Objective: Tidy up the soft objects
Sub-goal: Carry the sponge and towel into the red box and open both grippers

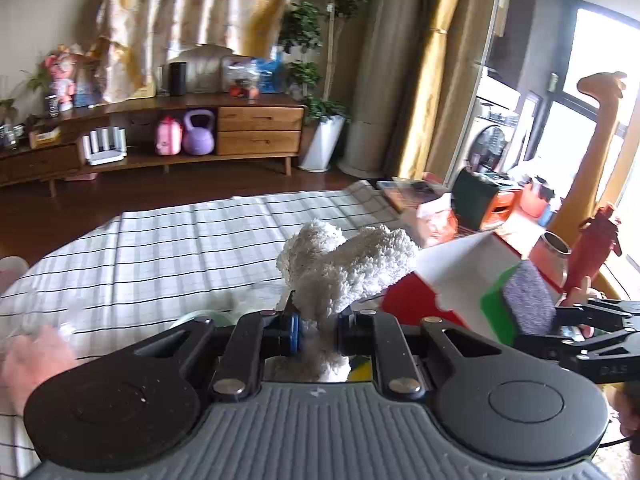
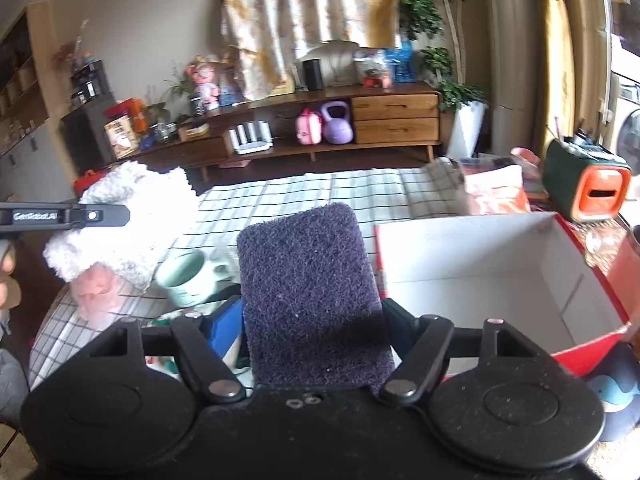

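Clearly mid-carry on both sides; left gripper (image 1: pixel 316 330) clamped tight on a white fluffy towel (image 1: pixel 344 268), lifted above the checked tablecloth (image 1: pixel 160 248); right gripper (image 2: pixel 316 320) closed around a dark scouring sponge (image 2: pixel 308 280), held just left of the open red-and-white box (image 2: pixel 480 256). Risks, as judged: sponge catching the near box wall if lowered too early, tipping or shoving the light box; dangling towel snagging the green mug (image 2: pixel 188 280) below; letting go short of the opening, leaving either item on the cloth.

White lettering "GenRobot.AI" runs along the left gripper (image 2: pixel 92 215) finger in the right wrist view.
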`<state>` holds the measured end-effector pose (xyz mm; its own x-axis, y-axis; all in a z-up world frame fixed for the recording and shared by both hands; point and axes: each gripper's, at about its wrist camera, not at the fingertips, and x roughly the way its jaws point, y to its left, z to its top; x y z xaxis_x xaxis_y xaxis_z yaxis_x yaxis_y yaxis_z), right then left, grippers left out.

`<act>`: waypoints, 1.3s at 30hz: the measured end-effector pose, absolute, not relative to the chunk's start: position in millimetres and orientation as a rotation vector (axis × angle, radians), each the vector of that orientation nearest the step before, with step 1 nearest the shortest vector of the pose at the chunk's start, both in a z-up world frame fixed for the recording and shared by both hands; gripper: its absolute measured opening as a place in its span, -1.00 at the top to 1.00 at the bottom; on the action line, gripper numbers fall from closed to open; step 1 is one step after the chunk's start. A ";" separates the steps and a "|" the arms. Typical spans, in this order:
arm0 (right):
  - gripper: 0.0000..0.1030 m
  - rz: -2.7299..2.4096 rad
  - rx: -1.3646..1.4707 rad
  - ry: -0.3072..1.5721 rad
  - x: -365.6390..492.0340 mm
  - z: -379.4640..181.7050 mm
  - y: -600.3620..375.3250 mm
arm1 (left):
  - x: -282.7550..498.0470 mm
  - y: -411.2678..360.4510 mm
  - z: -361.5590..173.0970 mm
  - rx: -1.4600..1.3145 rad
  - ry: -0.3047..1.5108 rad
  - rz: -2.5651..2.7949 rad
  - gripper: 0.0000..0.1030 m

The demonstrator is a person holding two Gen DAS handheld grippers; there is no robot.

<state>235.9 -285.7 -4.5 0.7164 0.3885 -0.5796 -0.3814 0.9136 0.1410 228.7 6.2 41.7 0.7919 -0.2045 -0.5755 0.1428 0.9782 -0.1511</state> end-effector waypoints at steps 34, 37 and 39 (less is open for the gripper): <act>-0.41 0.087 -0.043 0.825 378.8 -94.8 -424.0 | 398.9 -242.5 -43.9 -0.119 0.834 -0.478 0.69; -0.41 0.085 -0.081 0.842 385.5 -102.7 -418.6 | 409.9 -254.0 -59.6 -0.087 0.861 -0.463 0.69; -0.41 0.073 -0.116 0.863 389.6 -107.3 -415.2 | 416.6 -262.1 -67.9 -0.070 0.882 -0.454 0.69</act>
